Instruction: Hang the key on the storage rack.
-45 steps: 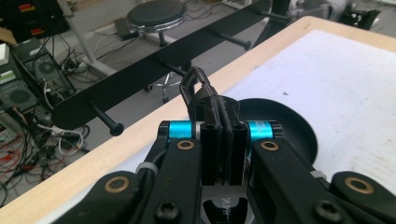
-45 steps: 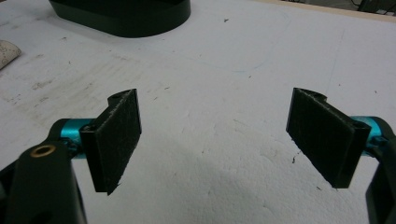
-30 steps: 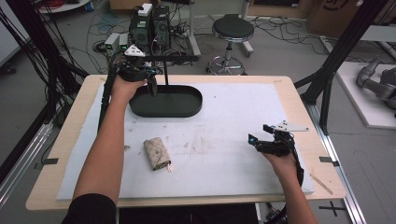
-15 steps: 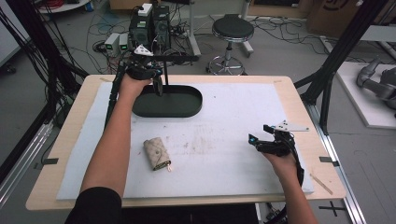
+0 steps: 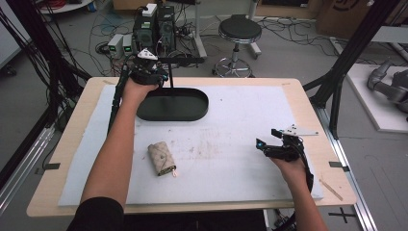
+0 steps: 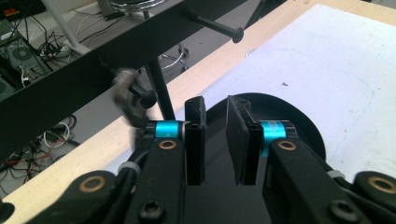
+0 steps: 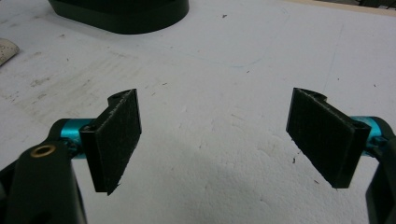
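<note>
Upper left of the frame: the left hand-held gripper (image 5: 161, 77) sits at the far rim of the black oval base (image 5: 173, 104), jaws narrowed to a slim gap, nothing between them (a thin black post (image 5: 171, 79) rises alongside). Lower right, the right hand-held gripper (image 5: 269, 143) hovers over the white mat (image 5: 231, 130), jaws wide. A beige key pouch (image 5: 160, 159) lies mid-counter.

The right gripper (image 7: 215, 140) hangs wide open over the white mat (image 7: 224, 84), a black tray (image 7: 121, 14) far ahead.
</note>
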Available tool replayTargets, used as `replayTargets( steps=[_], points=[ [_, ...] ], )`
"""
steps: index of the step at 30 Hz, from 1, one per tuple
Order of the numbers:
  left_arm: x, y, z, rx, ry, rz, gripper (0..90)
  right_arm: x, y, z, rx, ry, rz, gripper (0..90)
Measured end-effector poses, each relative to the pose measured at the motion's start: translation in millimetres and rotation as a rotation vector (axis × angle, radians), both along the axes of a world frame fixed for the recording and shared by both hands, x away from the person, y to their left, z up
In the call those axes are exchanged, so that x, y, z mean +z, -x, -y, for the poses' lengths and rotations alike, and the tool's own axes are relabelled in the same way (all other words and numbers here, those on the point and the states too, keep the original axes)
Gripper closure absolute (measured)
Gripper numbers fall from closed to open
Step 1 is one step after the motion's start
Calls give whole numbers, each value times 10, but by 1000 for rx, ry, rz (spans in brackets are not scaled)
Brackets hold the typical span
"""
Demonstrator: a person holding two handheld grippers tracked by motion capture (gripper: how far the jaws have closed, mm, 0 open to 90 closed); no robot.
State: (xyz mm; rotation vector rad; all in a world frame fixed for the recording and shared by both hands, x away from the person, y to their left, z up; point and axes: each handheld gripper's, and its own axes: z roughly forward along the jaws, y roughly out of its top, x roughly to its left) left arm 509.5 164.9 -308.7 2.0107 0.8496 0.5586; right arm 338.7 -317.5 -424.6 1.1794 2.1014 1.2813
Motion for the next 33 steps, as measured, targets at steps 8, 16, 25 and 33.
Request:
replayTargets(
  steps=[8, 16, 25, 33],
  points=[
    [-133, 225, -171, 3, 28, -42, 652, 2, 8, -12, 0, 4, -1, 184],
    [-321, 538, -412, -7, 87, -65, 531, -4, 10, -22, 1, 13, -2, 184],
    [-543, 935, -586, -15, 117, -56, 404, -15, -3, -22, -5, 16, -4, 184],
    [-711, 1237, -714, -16, 105, -46, 329, -25, -19, -24, -7, 21, -10, 184]
  ],
)
